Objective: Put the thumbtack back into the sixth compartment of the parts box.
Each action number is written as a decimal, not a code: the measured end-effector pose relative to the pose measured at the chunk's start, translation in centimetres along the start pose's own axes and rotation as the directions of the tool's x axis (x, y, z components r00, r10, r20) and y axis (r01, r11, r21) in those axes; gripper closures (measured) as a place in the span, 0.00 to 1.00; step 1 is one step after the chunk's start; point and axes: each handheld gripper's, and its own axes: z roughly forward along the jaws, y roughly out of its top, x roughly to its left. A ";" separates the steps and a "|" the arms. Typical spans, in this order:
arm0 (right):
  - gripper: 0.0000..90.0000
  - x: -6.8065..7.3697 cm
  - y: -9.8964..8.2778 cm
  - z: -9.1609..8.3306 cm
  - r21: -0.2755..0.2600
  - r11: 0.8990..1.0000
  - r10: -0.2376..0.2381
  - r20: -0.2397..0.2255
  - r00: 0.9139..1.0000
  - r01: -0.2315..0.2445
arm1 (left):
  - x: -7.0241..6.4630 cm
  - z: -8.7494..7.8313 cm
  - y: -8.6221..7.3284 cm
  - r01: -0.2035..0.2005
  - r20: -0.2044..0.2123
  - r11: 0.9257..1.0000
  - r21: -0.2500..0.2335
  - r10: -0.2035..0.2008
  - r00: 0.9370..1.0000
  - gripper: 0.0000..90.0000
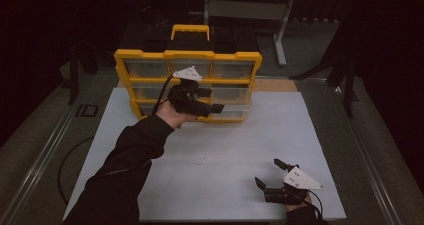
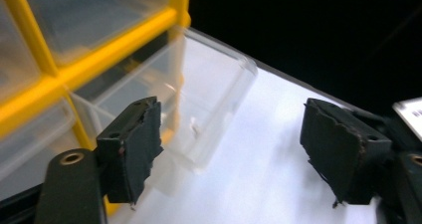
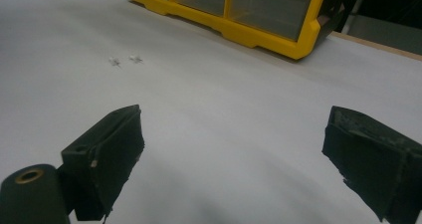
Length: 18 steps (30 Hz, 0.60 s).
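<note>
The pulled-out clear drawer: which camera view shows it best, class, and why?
The left gripper view: the clear drawer juts from the yellow organiser. In the high view the left gripper overlaps it; the right gripper view shows closed fronts.

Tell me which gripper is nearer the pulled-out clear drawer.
Left. The left gripper is right at the clear drawer of the yellow organizer, jaws open. The right gripper rests far off near the table's front edge.

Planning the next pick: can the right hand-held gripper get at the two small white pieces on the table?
Probably yes: the right hand-held gripper is open, and bare table separates it from the small white pieces.
</note>
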 end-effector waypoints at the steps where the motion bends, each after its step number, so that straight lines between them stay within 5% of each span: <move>1: 0.10 0.0 0.0 0.0 0.000 1.000 -0.001 0.000 1.000 0.001 | -0.1 -0.2 -0.2 -0.009 0.002 1.000 0.005 0.009 1.000 0.23; 11: 0.10 0.0 0.0 0.0 0.000 1.000 -0.002 0.004 1.000 0.002 | -1.0 -0.4 -3.4 -0.048 0.028 0.998 0.049 0.047 0.998 0.05; 18: 0.10 0.0 0.0 0.0 0.002 1.000 -0.002 0.003 1.000 0.002 | -1.1 0.2 -6.2 -0.065 0.042 0.993 0.095 0.061 0.997 0.03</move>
